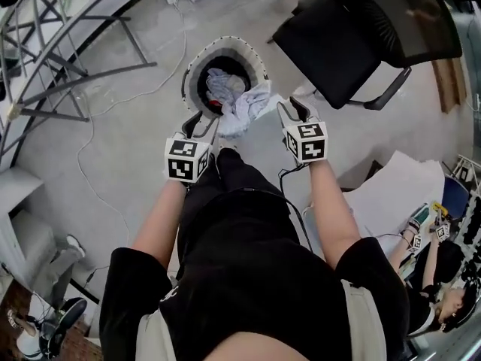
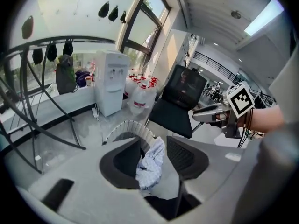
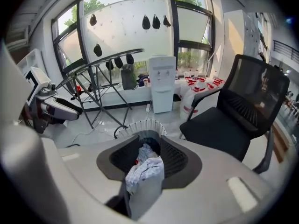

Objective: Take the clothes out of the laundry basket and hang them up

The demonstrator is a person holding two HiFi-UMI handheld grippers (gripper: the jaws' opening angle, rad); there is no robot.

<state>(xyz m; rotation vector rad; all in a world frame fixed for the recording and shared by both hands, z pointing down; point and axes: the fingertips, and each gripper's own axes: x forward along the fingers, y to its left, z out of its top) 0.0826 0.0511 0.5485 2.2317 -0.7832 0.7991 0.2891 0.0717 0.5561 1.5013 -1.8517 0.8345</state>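
**A:** quick q, how do I get this lift clean w/o making a mess?

**B:** big stuff first. The drying rack [image 1: 75, 85] is off to the left and the chair [image 1: 353, 43] to the right, so there's room to swing. The basket [image 1: 225, 42] is on the floor straight ahead w/ more clothes inside. The pale cloth [image 1: 244, 107] is up over the rim, strung between both grippers. The right gripper [image 1: 289, 110] looks pinched on a bunch of it. The left gripper [image 1: 203, 119] has its jaws wide, cloth hanging between them against one pad, not squeezed afaict.

**A:** so what next?

**B:** imo close the left on an edge, then lift straight up so the tail clears the rim. Spread apart after, or it'll prob drag other stuff out.
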